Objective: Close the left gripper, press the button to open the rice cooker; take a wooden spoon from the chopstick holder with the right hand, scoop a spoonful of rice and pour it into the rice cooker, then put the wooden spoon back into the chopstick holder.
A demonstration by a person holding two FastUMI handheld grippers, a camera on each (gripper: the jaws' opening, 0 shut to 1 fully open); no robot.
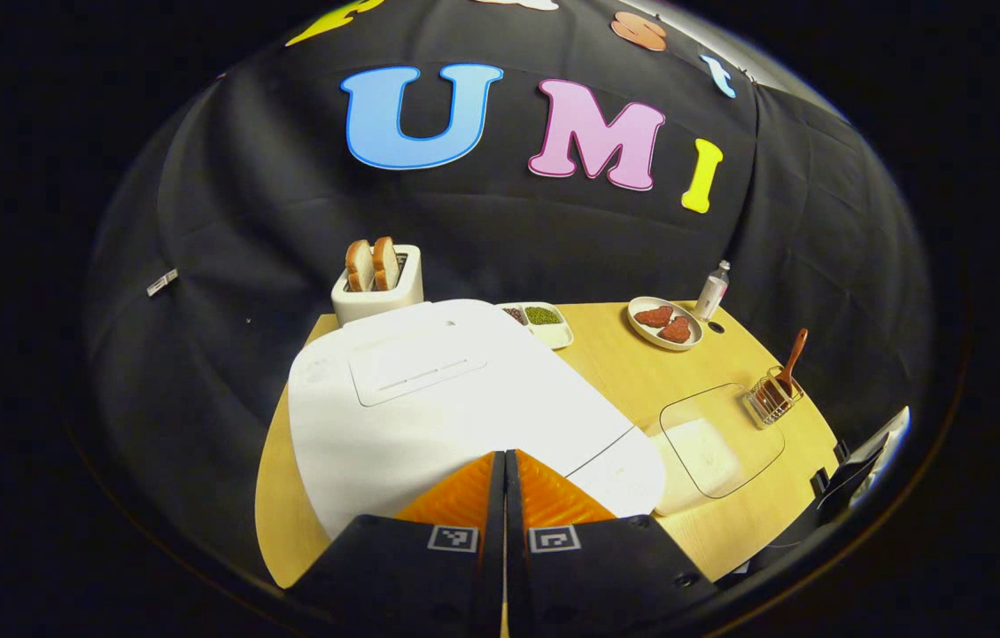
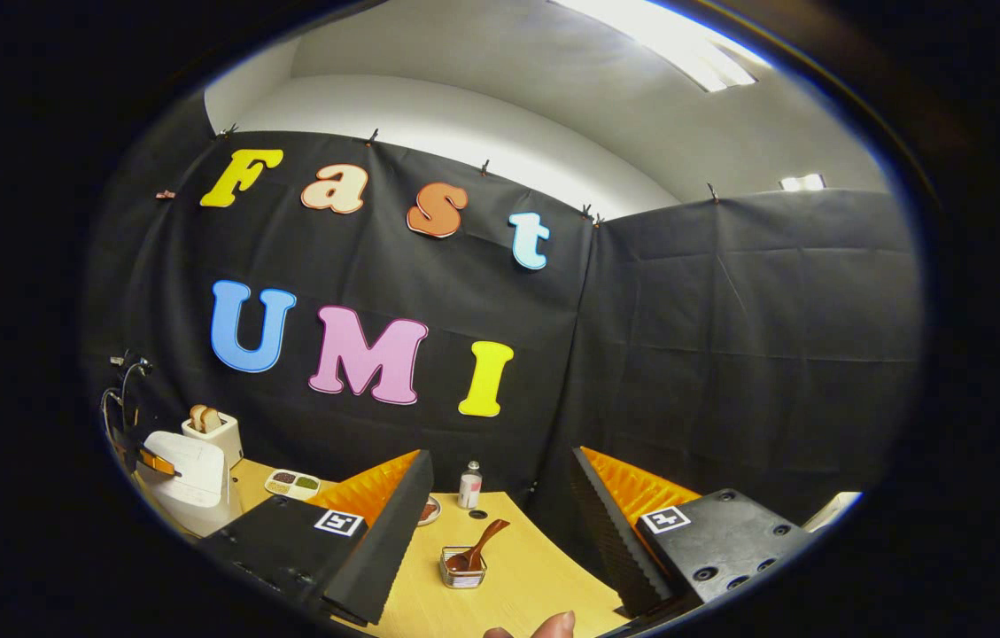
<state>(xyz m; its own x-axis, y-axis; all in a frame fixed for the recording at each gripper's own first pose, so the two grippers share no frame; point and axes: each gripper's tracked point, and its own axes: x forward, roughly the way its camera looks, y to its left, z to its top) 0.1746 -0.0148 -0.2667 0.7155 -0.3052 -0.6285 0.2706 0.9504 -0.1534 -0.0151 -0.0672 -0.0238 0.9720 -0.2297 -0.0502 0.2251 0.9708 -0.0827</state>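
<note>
Presently, left gripper [image 1: 505, 456]: fingers clenched together, nothing between them, hovering over the front edge of the rice cooker [image 1: 455, 399] (lid down). Right gripper [image 2: 500, 496]: spread wide and empty, with the wooden spoon [image 2: 482, 545] standing in the chopstick holder [image 2: 462, 571], well right of the cooker.

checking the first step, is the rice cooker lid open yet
No, in the left gripper view the rice cooker lid lies flat and shut, with the closed left gripper just above its front edge.

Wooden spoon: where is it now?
The spoon stands in the chopstick holder on the table's right side, beside the clear box.
</note>
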